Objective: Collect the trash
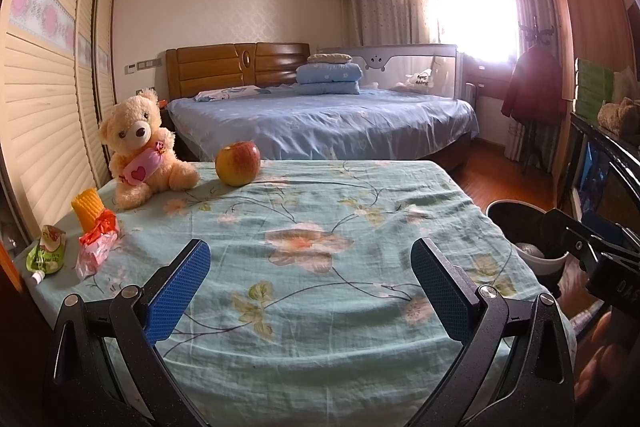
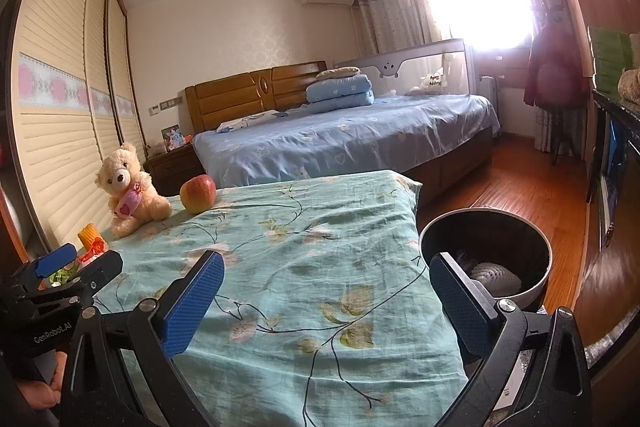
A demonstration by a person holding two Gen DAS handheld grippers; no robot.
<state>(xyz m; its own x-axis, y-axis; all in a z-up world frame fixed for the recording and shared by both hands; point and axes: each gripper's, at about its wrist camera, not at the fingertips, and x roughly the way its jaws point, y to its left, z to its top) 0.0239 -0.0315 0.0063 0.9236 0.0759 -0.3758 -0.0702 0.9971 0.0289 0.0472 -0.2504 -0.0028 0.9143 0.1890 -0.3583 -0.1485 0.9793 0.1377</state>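
- Bedroom setting, daylight blazing through the window (image 1: pixel 472 7), a blue-sheeted bed (image 1: pixel 320 123) at the back and louvred wardrobe doors (image 1: pixel 48 99) down the left side.
- Up front, a table under a teal floral cloth (image 1: pixel 320 227), and both grippers are poised low over its near edge, pointing along it toward the bed.
- Left gripper (image 1: pixel 310 291): held level, blue-padded fingers (image 1: pixel 178 291) spread wide, nothing between them, only bare cloth in the gap.
- Right gripper (image 2: pixel 326 303): same story, fingers (image 2: pixel 192 307) splayed wide and empty, its right finger overlapping the rim of the bin in the picture.
- From the right wrist view the left gripper sits off to the left, near the trash pile, with a bit of the person's hand (image 2: pixel 44 383) visible under its handle.
- The trash is on the far-left edge of the table: a crumpled red-and-white wrapper (image 1: pixel 98 243), a green pouch with a white spout (image 1: pixel 46 253) just beside it at the edge, and a yellow ridged piece (image 1: pixel 88 209) standing upright just behind the wrapper.
- Further back, a cream teddy bear (image 1: pixel 140 151) sits upright holding a pink heart candy, and a red-yellow apple (image 1: pixel 238 163) rests just to its right.
- Round black bin (image 2: pixel 486 259) stands on the wooden floor (image 2: pixel 520 187) off the table's right side, with a pale rounded object (image 2: pixel 496 277) lying inside.
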